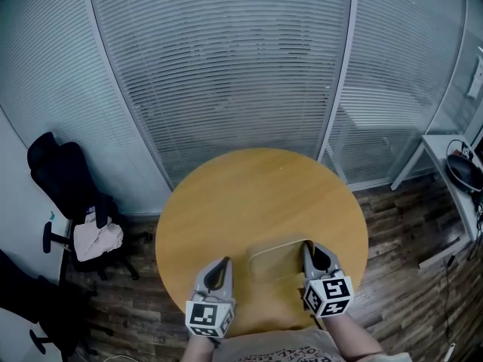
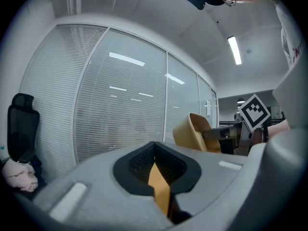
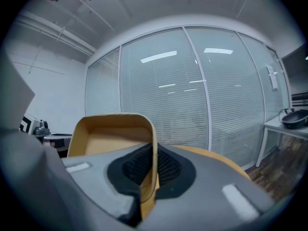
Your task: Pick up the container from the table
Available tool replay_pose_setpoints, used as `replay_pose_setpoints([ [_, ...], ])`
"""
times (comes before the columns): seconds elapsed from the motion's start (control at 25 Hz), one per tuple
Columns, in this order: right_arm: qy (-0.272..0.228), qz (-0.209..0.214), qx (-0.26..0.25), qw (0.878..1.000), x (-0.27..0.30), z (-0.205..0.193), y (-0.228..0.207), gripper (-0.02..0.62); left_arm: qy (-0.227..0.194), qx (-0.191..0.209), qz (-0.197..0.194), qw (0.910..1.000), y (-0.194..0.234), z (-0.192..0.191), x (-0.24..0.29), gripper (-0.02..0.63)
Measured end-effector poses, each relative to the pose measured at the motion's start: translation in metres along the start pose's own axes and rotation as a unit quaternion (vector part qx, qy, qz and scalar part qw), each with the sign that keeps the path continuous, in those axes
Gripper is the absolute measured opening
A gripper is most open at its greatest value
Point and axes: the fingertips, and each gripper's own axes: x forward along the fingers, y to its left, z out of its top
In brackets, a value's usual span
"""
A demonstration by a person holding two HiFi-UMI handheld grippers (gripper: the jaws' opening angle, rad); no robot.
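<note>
The right gripper [image 1: 308,247] [image 3: 153,162] has its jaws pinched tight on the right-hand wall of the container [image 1: 275,261] [image 3: 108,138], one pad inside and one outside. The left gripper [image 1: 221,266] [image 2: 155,160] has its jaws together with nothing held, and sits just left of the container, apart from it. The tan container, open side up and tilted in the left gripper view, is over the near edge of the round table [image 1: 256,194]; whether its base touches the wood I cannot tell.
</note>
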Motion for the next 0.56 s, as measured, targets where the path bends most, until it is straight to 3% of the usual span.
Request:
replay_pose_setpoints([
  [0.56,0.003,0.006,0.005,1.0,-0.004,-0.001,-0.004,0.005,0.003,0.001,0.007,1.0,-0.011,0.002,0.001,0.006],
])
